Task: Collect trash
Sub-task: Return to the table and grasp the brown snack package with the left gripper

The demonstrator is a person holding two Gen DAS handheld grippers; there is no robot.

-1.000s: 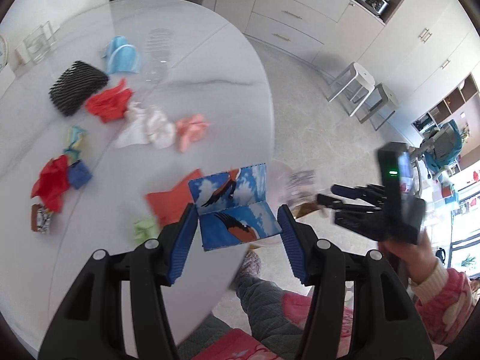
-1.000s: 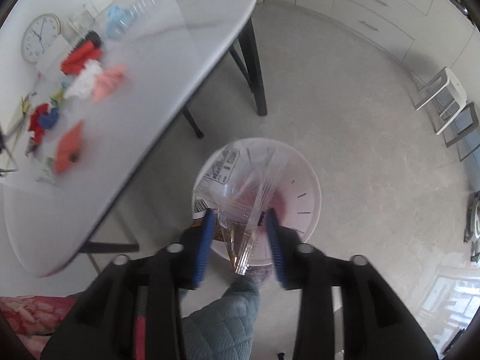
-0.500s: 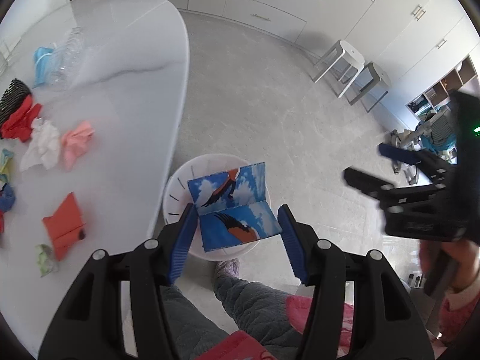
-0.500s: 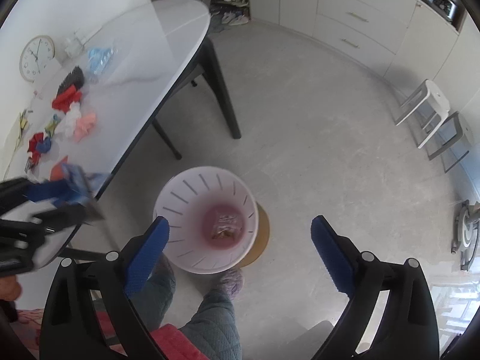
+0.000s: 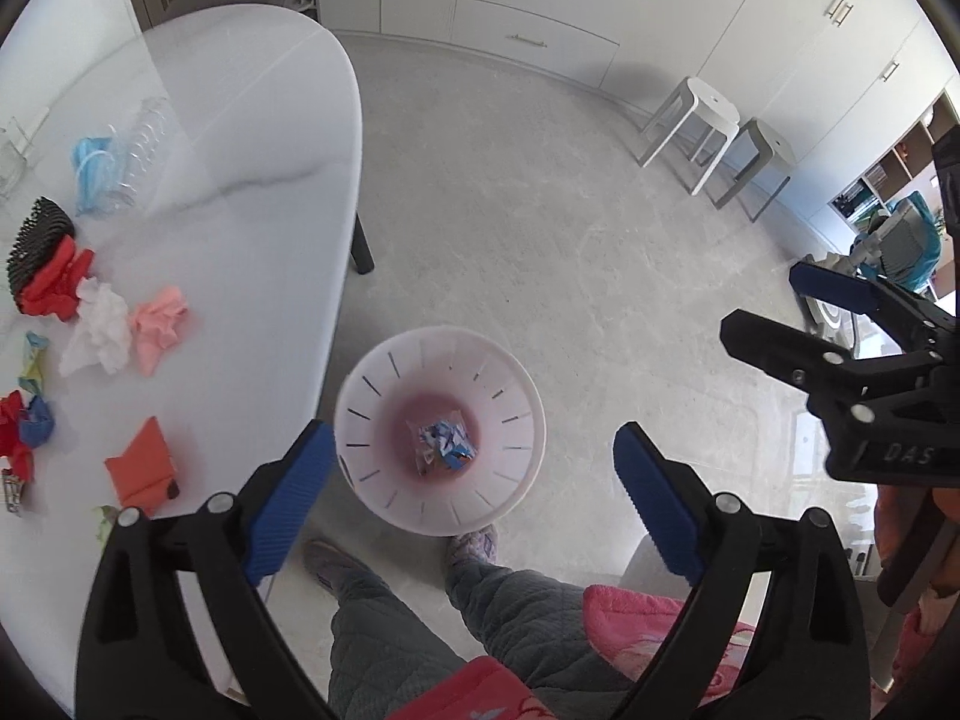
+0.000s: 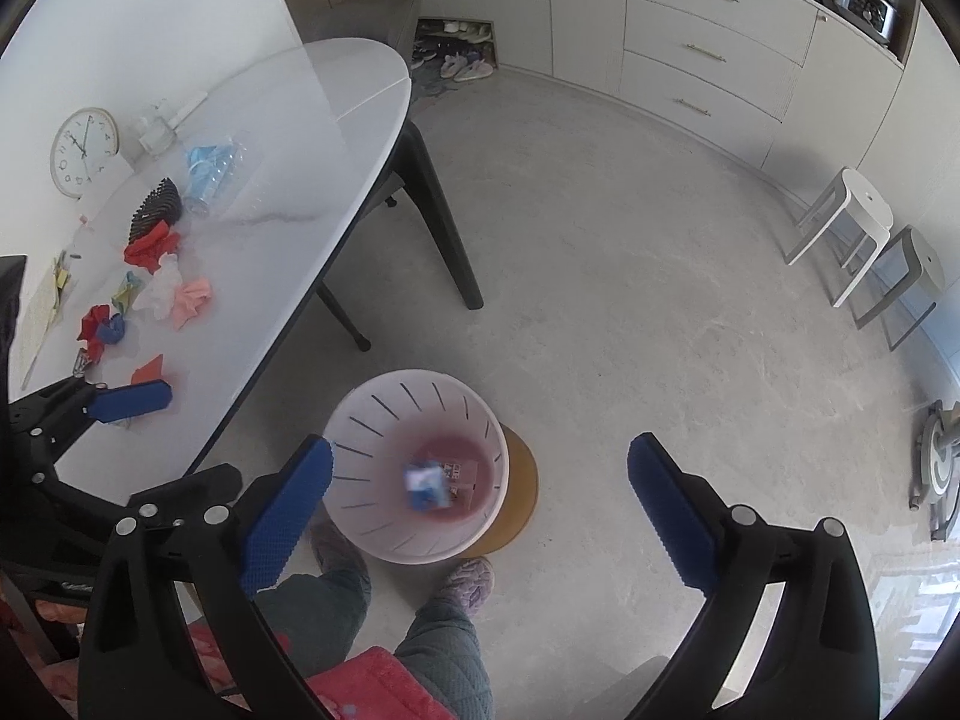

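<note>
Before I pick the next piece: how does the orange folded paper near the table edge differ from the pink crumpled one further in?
The orange folded paper lies flat with straight edges; the pink crumpled paper is bunched into a loose wad. The orange one sits apart, close to the table edge nearest the bin; the pink one touches a white wad further in. Both lie untouched on the table.

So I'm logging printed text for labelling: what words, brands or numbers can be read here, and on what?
"DAS": on the right hand-held gripper body, left wrist view, cut off at the frame edge.
Wall clock: numerals too small to read.
Trash in the wastebasket: print too blurred to read.
</note>
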